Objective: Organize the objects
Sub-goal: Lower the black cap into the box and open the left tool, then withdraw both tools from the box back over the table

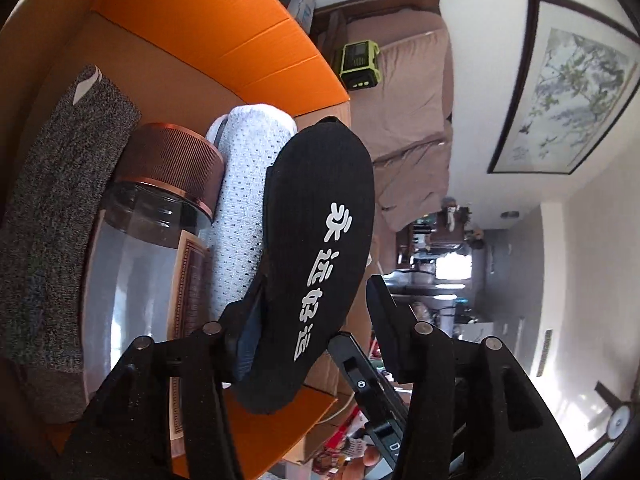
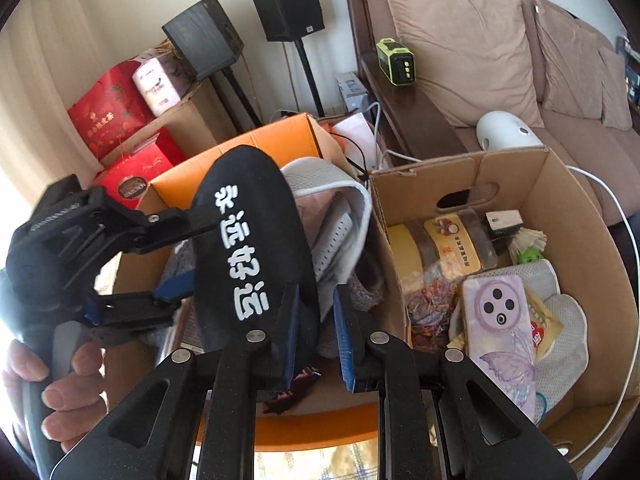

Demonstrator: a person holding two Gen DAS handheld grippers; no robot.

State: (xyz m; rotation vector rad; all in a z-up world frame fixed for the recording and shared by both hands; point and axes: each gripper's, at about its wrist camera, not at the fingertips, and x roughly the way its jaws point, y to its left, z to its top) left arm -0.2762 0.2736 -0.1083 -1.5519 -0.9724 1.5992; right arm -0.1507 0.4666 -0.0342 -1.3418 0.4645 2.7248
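Left gripper (image 2: 176,256) jaws spread around the black sock (image 2: 252,256) — its pads near the fabric, contact unclear. Right gripper (image 2: 316,312) jaws also parted, the sock's edge between them. The sock hangs over the orange box (image 2: 240,152), above a jar (image 1: 160,216) and white cloth (image 1: 248,200); right, a cardboard box (image 2: 580,208) holds a phone (image 2: 500,320).

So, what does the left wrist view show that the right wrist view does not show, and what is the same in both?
Only the left wrist view shows the clear jar with its copper lid and the framed painting.

Only the right wrist view shows the brown cardboard box holding a purple phone, and two black speakers.

Both show the black sock with white lettering, the orange box and the green device on the sofa.
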